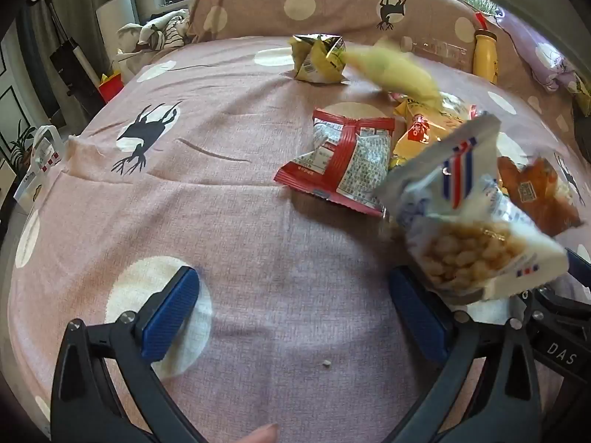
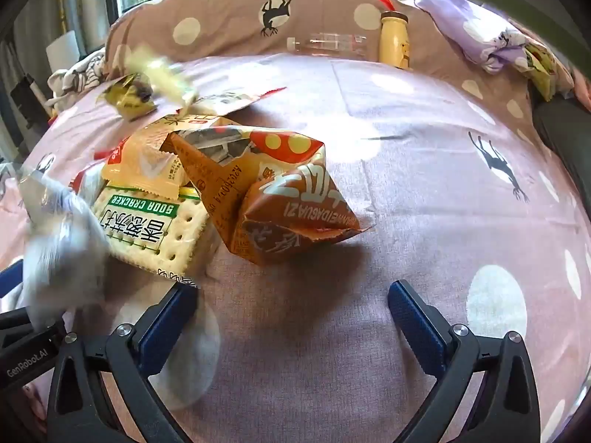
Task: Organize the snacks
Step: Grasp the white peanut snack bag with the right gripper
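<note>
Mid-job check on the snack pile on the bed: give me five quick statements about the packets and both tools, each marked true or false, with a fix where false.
1. The left tool is open with nothing between its fingers. True.
2. The right tool is clamped on the orange packet. False: it is open, and the packet lies ahead of it on the bedsheet.
3. The soda cracker packet lies partly under other packets. True.
4. The yellow bottle lies flat among the snacks. False: it stands upright by the pillow, away from the pile.
5. The red and white packet rests on the bedsheet. True.
</note>
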Demonstrator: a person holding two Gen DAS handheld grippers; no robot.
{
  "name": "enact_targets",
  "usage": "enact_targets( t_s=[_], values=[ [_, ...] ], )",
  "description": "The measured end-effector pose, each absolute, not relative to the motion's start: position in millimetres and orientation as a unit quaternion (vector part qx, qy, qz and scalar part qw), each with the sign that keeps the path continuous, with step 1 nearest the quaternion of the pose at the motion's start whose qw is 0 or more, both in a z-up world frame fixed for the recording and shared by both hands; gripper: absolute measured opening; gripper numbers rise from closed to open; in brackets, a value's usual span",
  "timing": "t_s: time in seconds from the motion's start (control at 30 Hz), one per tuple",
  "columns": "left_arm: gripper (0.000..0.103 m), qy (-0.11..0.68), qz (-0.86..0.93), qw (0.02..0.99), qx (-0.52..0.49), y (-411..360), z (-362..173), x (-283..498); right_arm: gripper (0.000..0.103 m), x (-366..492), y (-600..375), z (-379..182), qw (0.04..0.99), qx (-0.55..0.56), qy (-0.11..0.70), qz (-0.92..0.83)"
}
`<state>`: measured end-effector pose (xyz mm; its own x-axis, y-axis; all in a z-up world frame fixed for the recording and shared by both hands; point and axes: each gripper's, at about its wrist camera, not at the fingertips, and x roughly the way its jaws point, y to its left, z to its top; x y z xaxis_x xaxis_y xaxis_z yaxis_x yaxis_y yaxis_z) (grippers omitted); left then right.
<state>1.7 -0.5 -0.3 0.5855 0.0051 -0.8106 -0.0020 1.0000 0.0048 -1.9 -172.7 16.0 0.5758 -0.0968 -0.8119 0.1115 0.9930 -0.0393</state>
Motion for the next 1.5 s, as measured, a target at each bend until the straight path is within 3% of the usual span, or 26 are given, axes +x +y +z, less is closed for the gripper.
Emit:
enact_targets(
  t_s=[1.5],
  values=[
    [0.103, 0.461, -0.003, 0.887, 0.003, 1.0, -1.5, 0.1, 0.103, 1.0, -172.6, 22.1, 0.878, 0.013, 0.474, -0.056]
  ],
)
